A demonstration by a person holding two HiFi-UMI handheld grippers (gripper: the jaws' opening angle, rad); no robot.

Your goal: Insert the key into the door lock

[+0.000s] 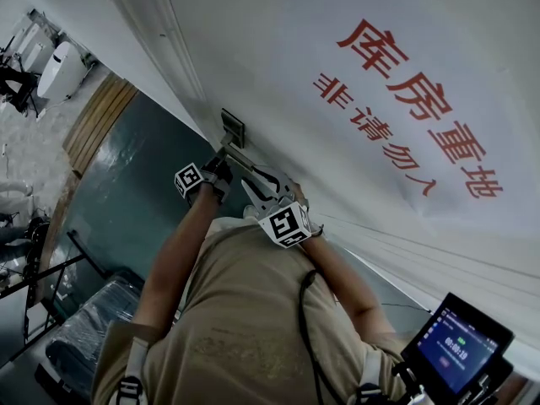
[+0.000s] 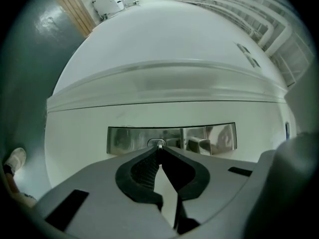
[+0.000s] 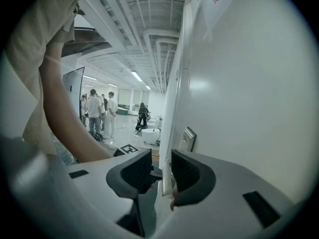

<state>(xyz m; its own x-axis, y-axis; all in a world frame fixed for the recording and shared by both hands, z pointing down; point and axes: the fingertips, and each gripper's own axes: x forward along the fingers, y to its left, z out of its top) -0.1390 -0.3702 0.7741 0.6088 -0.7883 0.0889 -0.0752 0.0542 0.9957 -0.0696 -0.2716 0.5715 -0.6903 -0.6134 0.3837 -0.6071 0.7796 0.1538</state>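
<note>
Door one, lock plate one, key one

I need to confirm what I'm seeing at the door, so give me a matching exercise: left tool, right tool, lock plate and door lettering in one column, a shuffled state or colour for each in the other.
Column one:
1. left tool
2. right tool
3. lock plate
4. door lettering

Column two:
A. red
B. jaws apart, door edge between them
C. shut on the key
D. shiny metal

Pairs: 1-C, 2-B, 3-D, 4-A
</note>
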